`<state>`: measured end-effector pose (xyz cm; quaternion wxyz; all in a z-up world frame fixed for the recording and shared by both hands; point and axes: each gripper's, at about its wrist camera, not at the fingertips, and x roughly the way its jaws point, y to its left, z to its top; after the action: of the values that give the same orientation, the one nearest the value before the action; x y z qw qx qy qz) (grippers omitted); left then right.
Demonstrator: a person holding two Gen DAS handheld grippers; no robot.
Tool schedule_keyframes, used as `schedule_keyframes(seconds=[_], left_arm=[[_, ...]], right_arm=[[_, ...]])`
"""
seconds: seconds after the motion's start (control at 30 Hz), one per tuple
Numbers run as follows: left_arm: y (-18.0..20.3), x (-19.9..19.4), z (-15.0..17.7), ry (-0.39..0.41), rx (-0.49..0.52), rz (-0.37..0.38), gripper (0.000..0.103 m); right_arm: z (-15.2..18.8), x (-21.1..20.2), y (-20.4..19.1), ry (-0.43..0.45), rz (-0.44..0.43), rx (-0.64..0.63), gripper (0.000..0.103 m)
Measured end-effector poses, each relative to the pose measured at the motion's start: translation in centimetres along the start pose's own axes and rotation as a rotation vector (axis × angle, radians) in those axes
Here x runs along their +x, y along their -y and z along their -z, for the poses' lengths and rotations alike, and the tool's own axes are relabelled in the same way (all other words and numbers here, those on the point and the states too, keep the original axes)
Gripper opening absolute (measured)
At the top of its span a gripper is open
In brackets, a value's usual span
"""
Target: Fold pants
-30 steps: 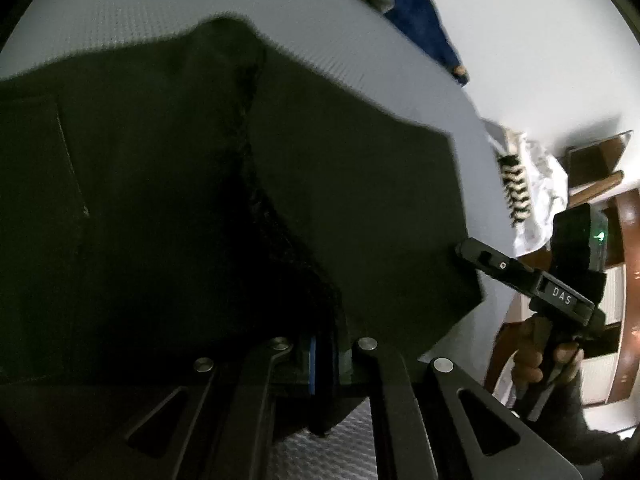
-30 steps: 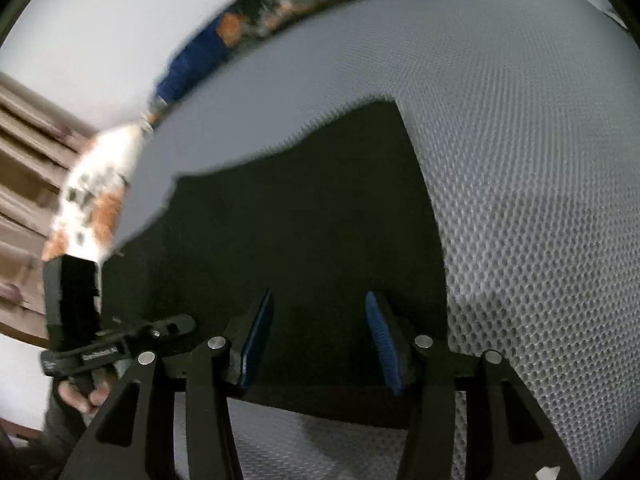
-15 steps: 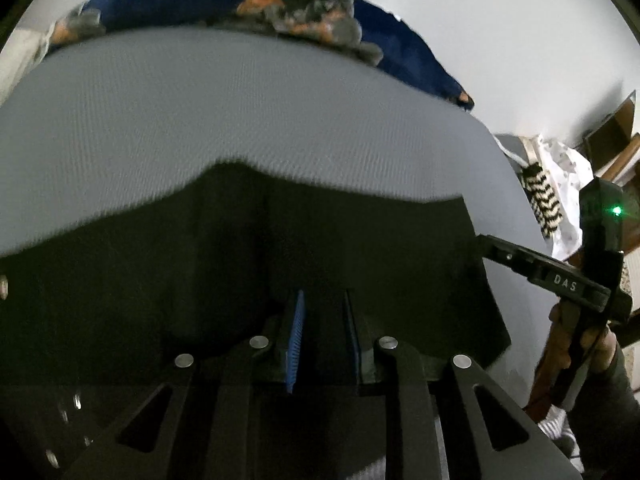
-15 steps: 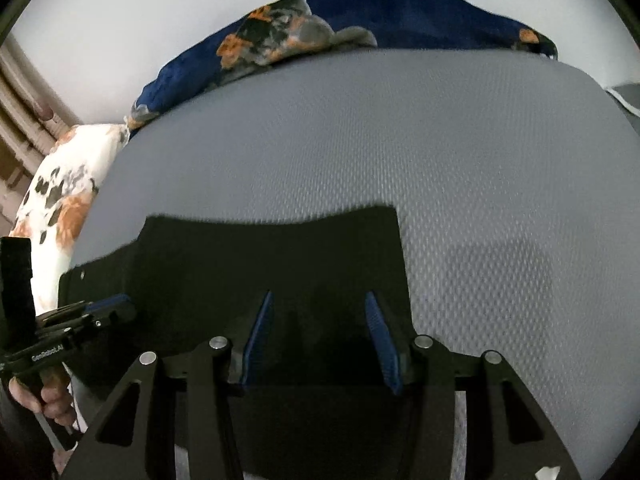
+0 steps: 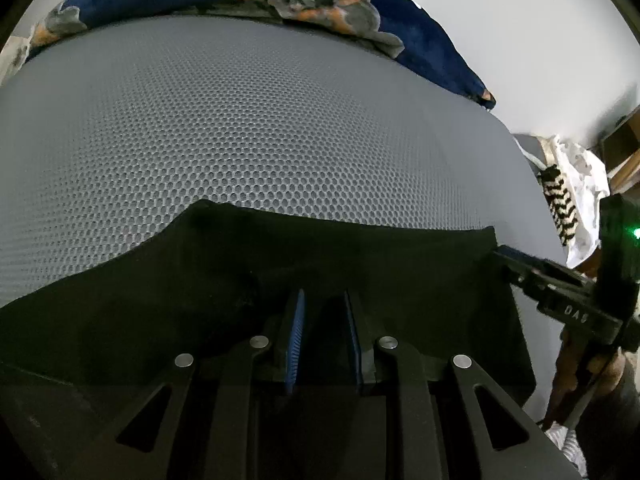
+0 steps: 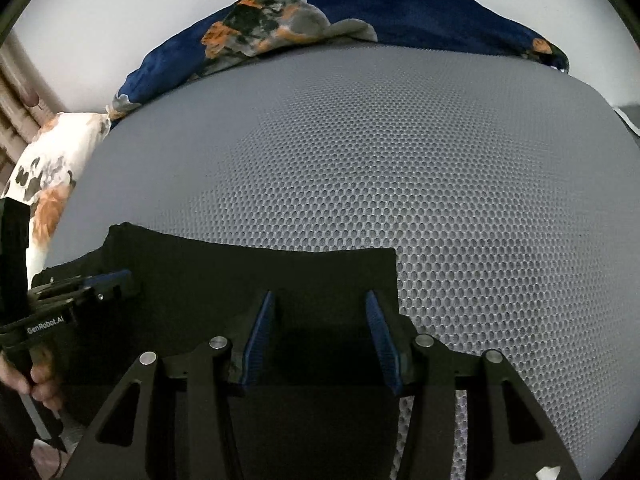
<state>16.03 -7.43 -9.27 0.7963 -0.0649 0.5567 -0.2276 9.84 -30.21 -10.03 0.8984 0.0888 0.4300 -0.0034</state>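
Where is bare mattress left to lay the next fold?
Free: grey mesh mattress between the black pants and blue floral blanket, also right of the pants. Crowded: near edge, with the left hand-held gripper and right hand-held gripper.

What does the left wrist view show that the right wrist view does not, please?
Only the left wrist view shows the zebra-striped cloth and wooden furniture at the right edge. Only the right wrist view shows the white floral pillow and beige curtain at the left. Both show the black pants lying on the grey mesh mattress, the blue floral blanket behind, and both grippers: left, right, each open.
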Motion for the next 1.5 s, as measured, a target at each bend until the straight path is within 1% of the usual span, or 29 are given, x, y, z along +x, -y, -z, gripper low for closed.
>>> schedule_keyframes(seconds=[0.07, 0.1, 0.13, 0.2, 0.33, 0.37, 0.43, 0.53, 0.57, 0.63, 0.67, 0.8, 0.97, 1.07, 1.17, 1.23, 1.37, 1.5], left_arm=[[0.6, -0.5, 0.6, 0.000, 0.024, -0.035, 0.023], [0.8, -0.9, 1.0, 0.004, 0.033, -0.039, 0.025], [1.1, -1.4, 1.8, 0.007, 0.041, -0.042, 0.031], [1.3, -2.3, 3.2, 0.021, 0.046, -0.058, 0.034], [2.1, -3.7, 6.1, 0.015, 0.070, -0.045, 0.034], [2.3, -3.9, 6.7, 0.009, 0.074, -0.044, 0.035], [2.6, -4.2, 8.1, -0.011, 0.085, -0.046, 0.035], [2.7, -4.1, 10.1, -0.043, 0.090, -0.048, 0.035], [2.7, -4.2, 10.6, -0.040, 0.093, -0.051, 0.035], [2.8, -4.4, 11.3, -0.032, 0.108, -0.082, 0.036], [2.8, -4.2, 11.4, -0.042, 0.106, -0.092, 0.036], [2.7, -4.5, 11.5, -0.029, 0.099, -0.094, 0.036], [2.4, -5.1, 11.4, -0.018, 0.097, -0.143, 0.036], [1.6, -6.4, 11.1, 0.000, 0.081, -0.164, 0.037], [0.5, -8.2, 10.7, 0.032, 0.081, -0.199, 0.038], [-0.4, -9.3, 10.4, 0.051, 0.079, -0.224, 0.042], [-2.5, -11.3, 9.9, 0.082, 0.065, -0.271, 0.042], [-4.9, -12.9, 9.5, 0.104, 0.045, -0.297, 0.044]], right_arm=[[0.2, -1.3, -0.1, 0.019, -0.009, 0.010, 0.046], [0.3, -1.8, -0.1, 0.022, -0.016, 0.012, 0.046], [0.6, -2.3, -0.2, 0.025, -0.026, 0.012, 0.046], [1.6, -3.6, -0.6, 0.025, -0.041, 0.001, 0.046], [4.1, -4.8, -1.2, -0.009, -0.068, -0.011, 0.046], [5.0, -4.8, -1.4, -0.033, -0.077, -0.013, 0.046], [6.4, -4.8, -1.7, -0.075, -0.089, -0.027, 0.046], [8.1, -4.6, -2.1, -0.114, -0.085, -0.050, 0.046], [8.7, -4.4, -2.3, -0.131, -0.090, -0.052, 0.046], [9.6, -4.3, -2.7, -0.137, -0.094, -0.059, 0.046], [10.0, -4.2, -3.1, -0.142, -0.095, -0.071, 0.046], [10.8, -3.8, -4.4, -0.151, -0.119, -0.083, 0.046], [11.1, -3.4, -6.2, -0.157, -0.138, -0.107, 0.047], [11.1, -3.1, -7.3, -0.162, -0.150, -0.117, 0.047], [10.9, -2.7, -8.7, -0.173, -0.174, -0.127, 0.047], [11.0, -2.4, -9.7, -0.179, -0.182, -0.137, 0.047], [10.8, -1.4, -12.6, -0.200, -0.216, -0.185, 0.047], [10.6, -0.6, -15.3, -0.227, -0.238, -0.232, 0.047]])
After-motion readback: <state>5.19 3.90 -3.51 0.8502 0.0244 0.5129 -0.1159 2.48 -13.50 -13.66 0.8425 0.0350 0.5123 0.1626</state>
